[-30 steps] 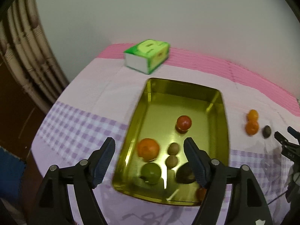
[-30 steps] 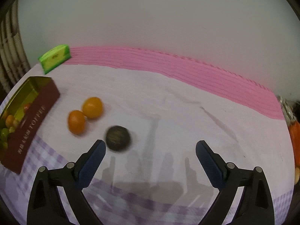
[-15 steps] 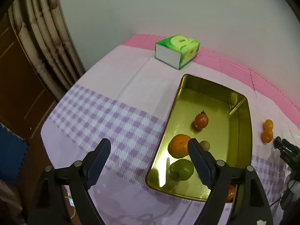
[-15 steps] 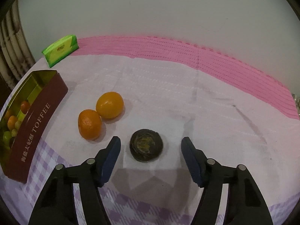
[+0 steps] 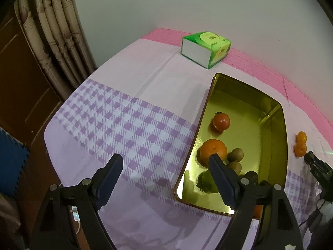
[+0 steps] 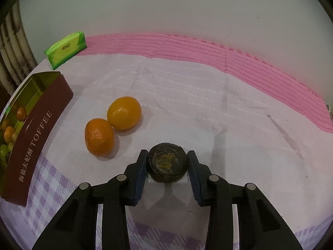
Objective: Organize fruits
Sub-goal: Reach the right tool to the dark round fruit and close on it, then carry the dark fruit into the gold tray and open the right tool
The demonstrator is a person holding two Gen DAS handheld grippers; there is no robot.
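Left wrist view: left gripper (image 5: 164, 162) hangs wide open over the checked cloth (image 5: 116, 125), nothing between its fingers. The gold tin (image 5: 278, 145) sits at 3 o'clock, with a tomato (image 5: 221, 121), an orange (image 5: 213, 150) and a few small brownish and green fruits inside.

Right wrist view: right gripper (image 6: 167, 159) is closing on the dark fruit (image 6: 167, 162), pads touching both sides, still on the cloth. Two tangerines (image 6: 124, 112) lie touching each other at 10 o'clock from it, tin further left.

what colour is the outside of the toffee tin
Dark maroon with pale lettering on the toffee tin; its inside is gold. Clearest in the right wrist view.
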